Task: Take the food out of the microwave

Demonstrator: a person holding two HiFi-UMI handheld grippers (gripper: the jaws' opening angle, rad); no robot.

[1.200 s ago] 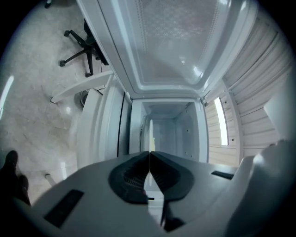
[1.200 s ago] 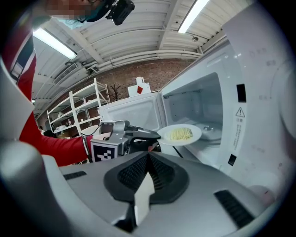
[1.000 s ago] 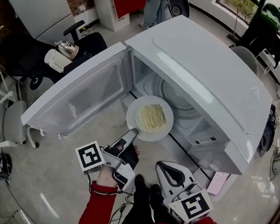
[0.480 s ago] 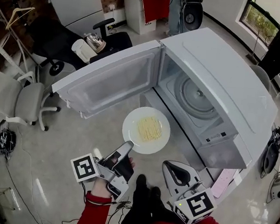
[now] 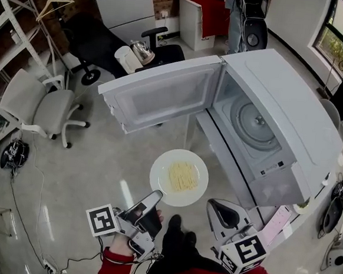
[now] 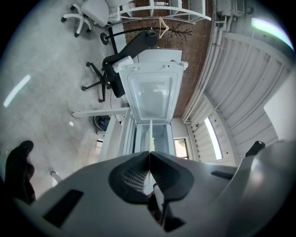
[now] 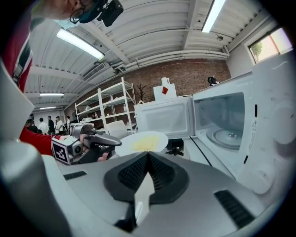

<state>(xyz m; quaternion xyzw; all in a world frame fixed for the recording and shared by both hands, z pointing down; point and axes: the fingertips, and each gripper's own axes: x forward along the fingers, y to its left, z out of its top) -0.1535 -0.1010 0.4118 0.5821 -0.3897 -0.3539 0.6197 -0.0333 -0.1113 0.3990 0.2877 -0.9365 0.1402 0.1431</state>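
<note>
A white plate of yellow noodles (image 5: 179, 177) hangs in the air in front of the open microwave (image 5: 291, 122), clear of its cavity. My left gripper (image 5: 157, 195) is shut on the plate's near rim, which shows edge-on between the jaws in the left gripper view (image 6: 150, 139). The microwave door (image 5: 163, 97) is swung wide to the left, and the glass turntable (image 5: 256, 122) inside is bare. My right gripper (image 5: 220, 209) is shut on nothing, low and right of the plate. The right gripper view shows the plate (image 7: 141, 142), the left gripper (image 7: 90, 141) and the microwave (image 7: 226, 125).
Office chairs (image 5: 43, 111) stand on the floor at the left, and a dark chair with a kettle (image 5: 141, 52) sits behind the door. A white cabinet (image 5: 198, 17) is at the back. Cables and a device (image 5: 13, 153) lie on the floor far left.
The plate has come out of the microwave cavity and toward me, still held by the left gripper. The turntable now lies bare. The right gripper has stayed low and shut.
</note>
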